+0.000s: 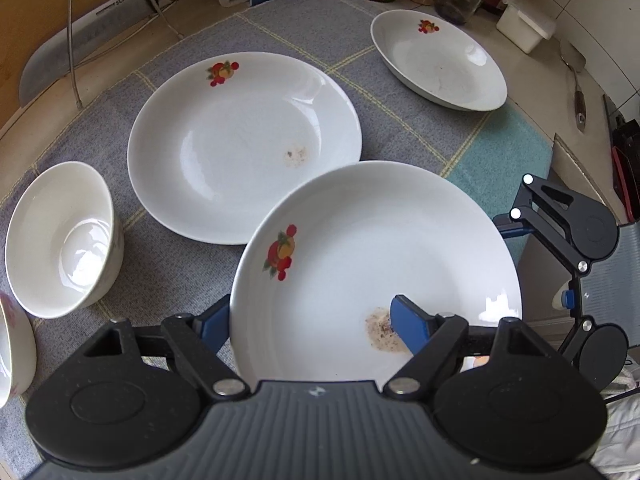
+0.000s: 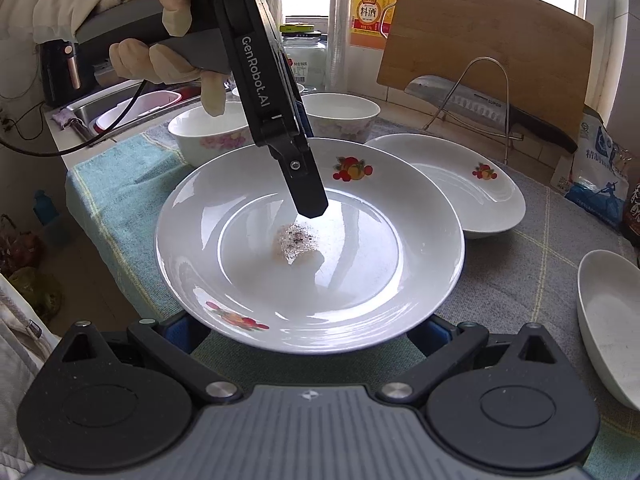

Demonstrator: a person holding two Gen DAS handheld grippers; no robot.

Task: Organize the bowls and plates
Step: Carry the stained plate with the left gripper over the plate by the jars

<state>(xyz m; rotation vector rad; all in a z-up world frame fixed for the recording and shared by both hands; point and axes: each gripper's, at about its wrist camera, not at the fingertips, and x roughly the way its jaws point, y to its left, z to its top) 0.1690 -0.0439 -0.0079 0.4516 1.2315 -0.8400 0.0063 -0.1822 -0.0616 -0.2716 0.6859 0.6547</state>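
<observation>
Plate (image 1: 360, 248) with a fruit motif is pinched at its near rim by the left gripper (image 1: 316, 320); right gripper (image 2: 308, 332) fingers spread wide, ungrasping.

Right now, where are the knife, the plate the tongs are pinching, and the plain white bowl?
cleaver (image 1: 80, 40), left wrist view, on its blade.
held plate (image 1: 380, 248), left wrist view, on its bare middle.
plain white bowl (image 1: 52, 236), left wrist view, on its inner wall.

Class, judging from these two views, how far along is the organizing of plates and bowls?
Done: nothing stacked yet. In hand: the left tool grips the near white fruit-print plate by its rim. Left: two more fruit-print plates lie apart on the grey cloth, and the white bowl stands alone.
</observation>
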